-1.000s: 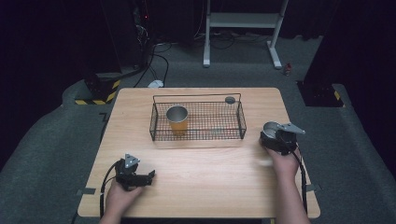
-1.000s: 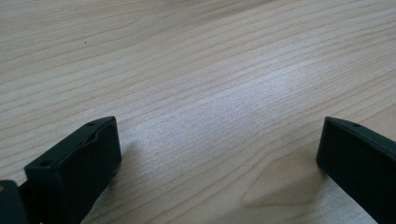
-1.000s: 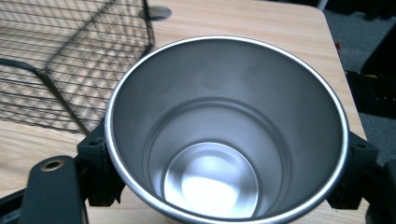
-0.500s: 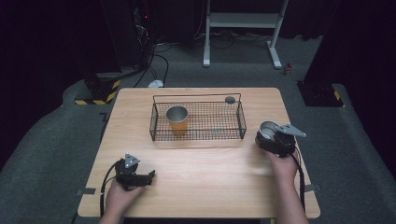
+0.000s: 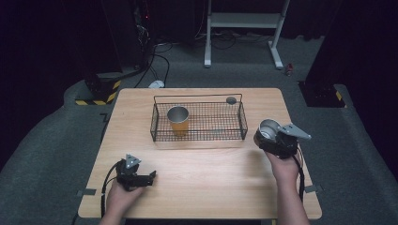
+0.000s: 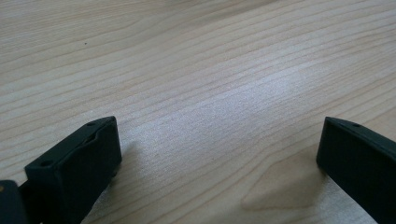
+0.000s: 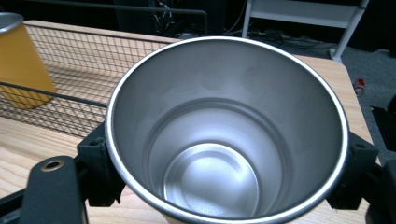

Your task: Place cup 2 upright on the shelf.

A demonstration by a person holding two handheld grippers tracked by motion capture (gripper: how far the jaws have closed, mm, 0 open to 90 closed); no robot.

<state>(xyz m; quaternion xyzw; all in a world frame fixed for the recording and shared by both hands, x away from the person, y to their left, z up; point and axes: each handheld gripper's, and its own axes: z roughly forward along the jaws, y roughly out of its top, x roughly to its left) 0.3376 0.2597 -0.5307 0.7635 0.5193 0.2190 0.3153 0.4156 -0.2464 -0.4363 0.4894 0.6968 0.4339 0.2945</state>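
Observation:
My right gripper (image 5: 271, 136) is shut on a steel cup (image 5: 268, 130), held just off the right end of the black wire basket (image 5: 199, 137). In the right gripper view the steel cup (image 7: 224, 135) opens toward the camera, empty, with a jaw on each side of it. An orange cup (image 5: 178, 120) with a steel inside stands upright in the basket's left part; the orange cup (image 7: 21, 60) also appears behind the mesh. My left gripper (image 5: 149, 177) rests low at the table's front left, open, nothing between its jaws (image 6: 219, 154).
The wooden table (image 5: 202, 183) has bare room in front of the basket. A small dark round spot (image 5: 231, 100) lies by the basket's far right corner. Beyond the table are cables, a yellow-black striped base (image 5: 96, 98) and a white stand (image 5: 244, 28).
My right gripper has carried the steel cup a little to the left, closer to the basket's right end. The left gripper has stayed put.

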